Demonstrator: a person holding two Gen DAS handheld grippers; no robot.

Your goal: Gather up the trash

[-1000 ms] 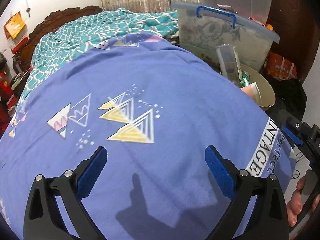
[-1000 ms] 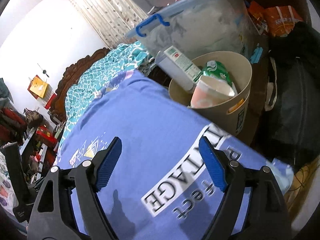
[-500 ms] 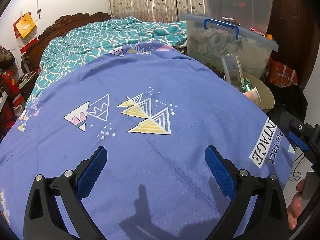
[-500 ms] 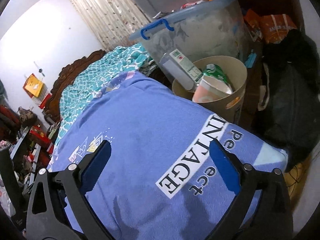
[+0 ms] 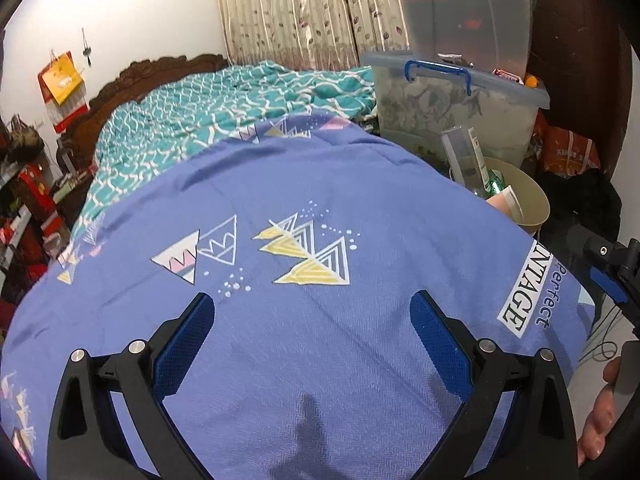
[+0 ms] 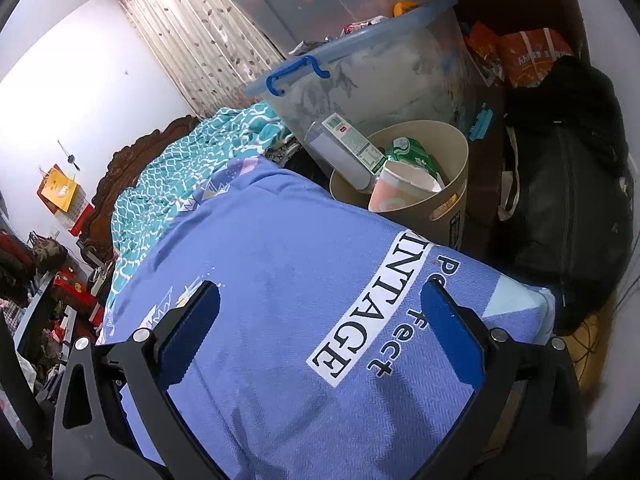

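Note:
A beige trash bin [image 6: 448,204] stands beside the bed, past the blue bedspread [image 6: 280,248]. It holds a white carton [image 6: 344,148], a green wrapper [image 6: 412,152] and a pink paper cup [image 6: 400,192]. The bin also shows in the left wrist view [image 5: 532,200]. My left gripper [image 5: 312,340] is open and empty above the bedspread [image 5: 320,200]. My right gripper [image 6: 320,324] is open and empty above the bedspread's corner, short of the bin. The right gripper's edge shows at the right of the left wrist view [image 5: 612,280].
Clear storage boxes [image 6: 368,64] are stacked behind the bin. A black bag [image 6: 568,208] and orange bags [image 6: 528,56] lie right of it. A teal quilt [image 5: 224,120] covers the far bed before a wooden headboard [image 5: 152,76]. Clutter fills the left floor [image 5: 28,208].
Both grippers have drawn back and tilted up, so more of the bed and room shows. The right gripper's jaws have opened wider. The bin's contents have not moved.

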